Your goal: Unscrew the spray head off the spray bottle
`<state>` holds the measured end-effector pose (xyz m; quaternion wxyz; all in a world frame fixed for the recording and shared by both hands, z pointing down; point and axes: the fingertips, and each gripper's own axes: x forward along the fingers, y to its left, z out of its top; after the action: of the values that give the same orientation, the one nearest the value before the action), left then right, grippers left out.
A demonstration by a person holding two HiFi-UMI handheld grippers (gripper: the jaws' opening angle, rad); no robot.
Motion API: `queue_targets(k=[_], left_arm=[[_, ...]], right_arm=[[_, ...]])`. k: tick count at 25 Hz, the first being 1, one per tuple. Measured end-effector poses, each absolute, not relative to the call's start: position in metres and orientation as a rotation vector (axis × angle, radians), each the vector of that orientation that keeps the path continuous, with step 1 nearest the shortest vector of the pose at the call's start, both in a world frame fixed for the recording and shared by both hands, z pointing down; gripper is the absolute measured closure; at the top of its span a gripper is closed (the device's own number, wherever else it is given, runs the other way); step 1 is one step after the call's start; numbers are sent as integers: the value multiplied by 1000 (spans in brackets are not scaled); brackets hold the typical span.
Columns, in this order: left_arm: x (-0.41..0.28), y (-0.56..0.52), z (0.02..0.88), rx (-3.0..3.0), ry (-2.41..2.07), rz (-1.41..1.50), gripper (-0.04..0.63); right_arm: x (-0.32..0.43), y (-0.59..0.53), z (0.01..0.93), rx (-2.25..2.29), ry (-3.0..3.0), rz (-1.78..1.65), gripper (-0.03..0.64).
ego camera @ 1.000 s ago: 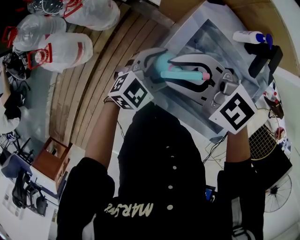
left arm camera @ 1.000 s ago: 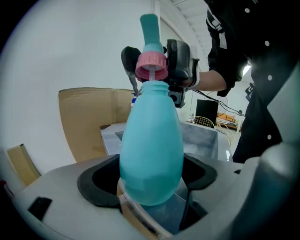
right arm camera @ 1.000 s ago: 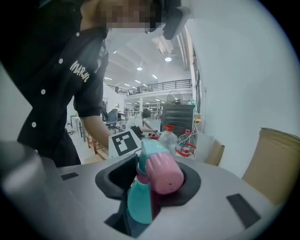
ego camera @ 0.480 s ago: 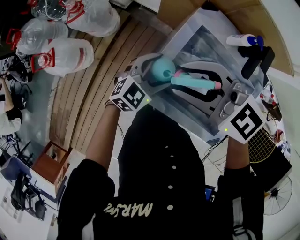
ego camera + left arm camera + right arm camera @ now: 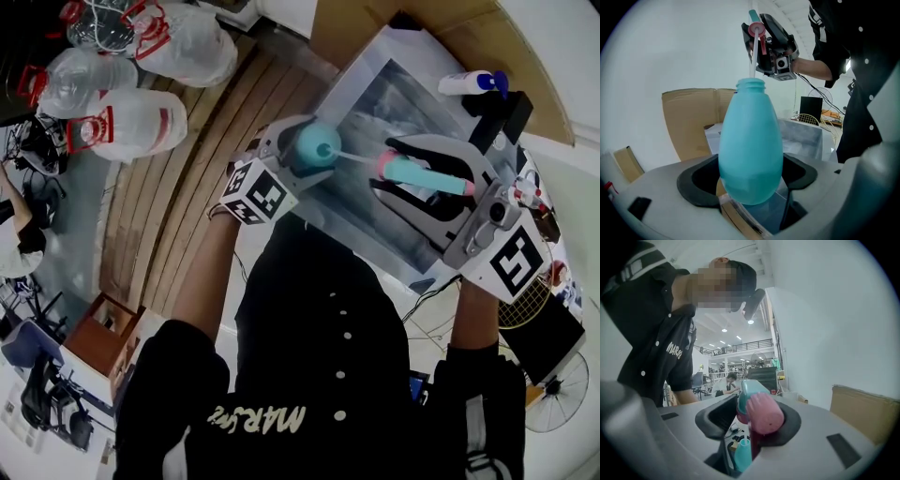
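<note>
The left tongs [image 5: 312,142] are clamping the belly of the teal egg-shaped plastic bottle [image 5: 750,140], in the upper middle of the head view. The right tongs [image 5: 754,420], partly closed, are gripping the teal spray head with a pink ribbed collar [image 5: 424,175] to the bottle's right, clear of the neck. The head's thin clear tube [image 5: 354,157] is bridging the two.

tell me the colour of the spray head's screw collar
Pink collar, clearest in the right gripper view.
</note>
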<state>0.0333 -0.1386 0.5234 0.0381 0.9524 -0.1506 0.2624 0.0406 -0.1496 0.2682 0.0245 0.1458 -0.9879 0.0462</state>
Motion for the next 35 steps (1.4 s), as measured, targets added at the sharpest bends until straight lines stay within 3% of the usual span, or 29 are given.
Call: queue_targets(k=[16,26,27,28,29,30,31,35], left_arm=[[29,-136,512,2937,-493,816,189],[-20,-107,467,2961,-649,884,190],[-28,-103,455,2966,-724,866,219],[-37,-101,438,2970,-824,822,372],[-45,-99,418,2973,-927,758,482],[-52,-97,396,2975,-1015,692,531],[-59,-95,376,2975,-1091,635,571],[-78,-83,323,2891,-1299,434,571]], right_arm=[[72,-137,238,651,-3096,143,457],[125,-131,260,1039,-2900,123,456],[130,-128,262,1087,-2876,106,456],[134,-125,262,1135,-2853,86,456],[138,-121,261,1176,-2837,71,456],[140,-117,260,1208,-2832,66,456],[142,-113,258,1234,-2835,69,456],[153,-100,247,1328,-2842,67,456]])
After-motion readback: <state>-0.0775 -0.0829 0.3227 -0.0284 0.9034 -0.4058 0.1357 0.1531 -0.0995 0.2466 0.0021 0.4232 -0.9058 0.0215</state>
